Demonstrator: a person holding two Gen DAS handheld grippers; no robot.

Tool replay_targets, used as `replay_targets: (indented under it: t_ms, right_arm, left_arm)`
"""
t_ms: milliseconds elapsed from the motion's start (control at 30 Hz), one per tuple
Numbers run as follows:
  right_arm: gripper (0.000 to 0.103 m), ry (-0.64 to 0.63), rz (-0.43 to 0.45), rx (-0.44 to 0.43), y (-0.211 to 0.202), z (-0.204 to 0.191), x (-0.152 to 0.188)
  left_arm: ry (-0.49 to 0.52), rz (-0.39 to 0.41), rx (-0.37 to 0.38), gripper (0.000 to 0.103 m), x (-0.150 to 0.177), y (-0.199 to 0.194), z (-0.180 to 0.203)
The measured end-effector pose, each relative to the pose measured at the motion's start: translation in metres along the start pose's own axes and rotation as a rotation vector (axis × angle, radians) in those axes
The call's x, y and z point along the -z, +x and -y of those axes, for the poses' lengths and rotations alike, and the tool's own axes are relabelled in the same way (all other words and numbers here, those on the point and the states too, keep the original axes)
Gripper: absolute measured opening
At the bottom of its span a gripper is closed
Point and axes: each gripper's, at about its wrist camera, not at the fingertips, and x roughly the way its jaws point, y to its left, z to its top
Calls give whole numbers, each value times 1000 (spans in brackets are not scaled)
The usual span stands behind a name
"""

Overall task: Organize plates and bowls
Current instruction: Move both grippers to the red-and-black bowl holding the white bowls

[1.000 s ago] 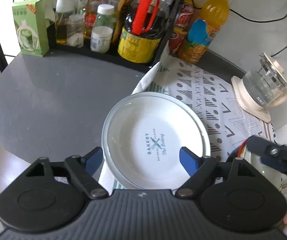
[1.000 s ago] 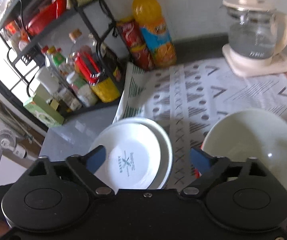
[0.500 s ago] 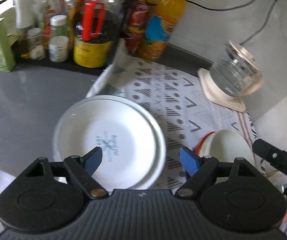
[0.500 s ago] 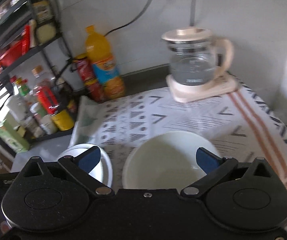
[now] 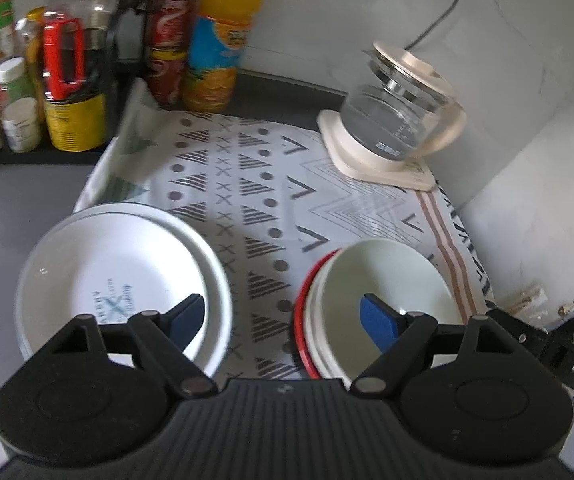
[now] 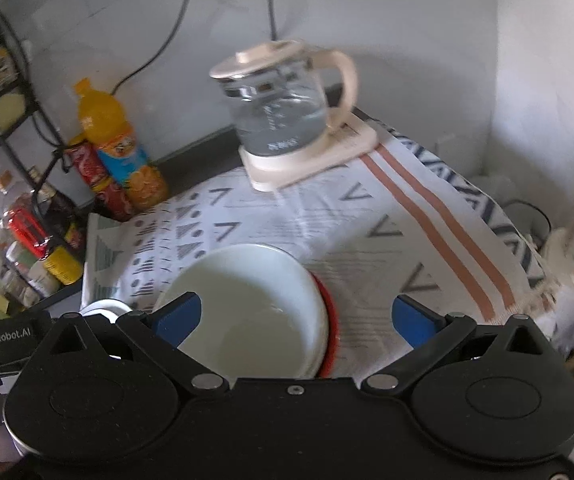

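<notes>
A stack of white plates (image 5: 123, 280) with blue print lies at the left edge of the patterned cloth (image 5: 263, 184). To its right stand nested white bowls (image 5: 383, 280) on a red-rimmed one. My left gripper (image 5: 283, 320) hovers open above the gap between both stacks, holding nothing. In the right wrist view the same bowls (image 6: 247, 300) lie under my open right gripper (image 6: 295, 316), whose left fingertip is over the bowl and right fingertip over the cloth (image 6: 367, 232). The plates' rim (image 6: 105, 306) peeks out at the left.
A glass kettle (image 5: 399, 120) on a cream base stands at the back right. An orange drink bottle (image 5: 223, 40), red cans (image 5: 167, 40) and a rack of jars and bottles (image 5: 27, 80) line the back left. A grey counter (image 5: 7, 208) lies left; a white wall (image 5: 547, 160) stands right.
Both grippers have swung to the right. The left view went from centred on the plates to between plates and bowls; the right view moved past the plates onto the bowls and kettle.
</notes>
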Motion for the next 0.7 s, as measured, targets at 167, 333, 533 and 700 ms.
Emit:
replay_targets:
  t_ms: [167,333,533,700]
  right_arm:
    - [102,64,-20,10,7,15,6]
    - [97,101,-53,36,20,22,15]
    - [89,160,-110,35,39,24,25]
    - [87,185,-130,51,53,21,28]
  left_arm:
    - [56,-39,0,83,-2,20,13]
    - [79,-94,15,83,-4,43,13]
    - [110,-153,20,83,-5,67,8]
    - [142,-179,34,83,-8,80,7]
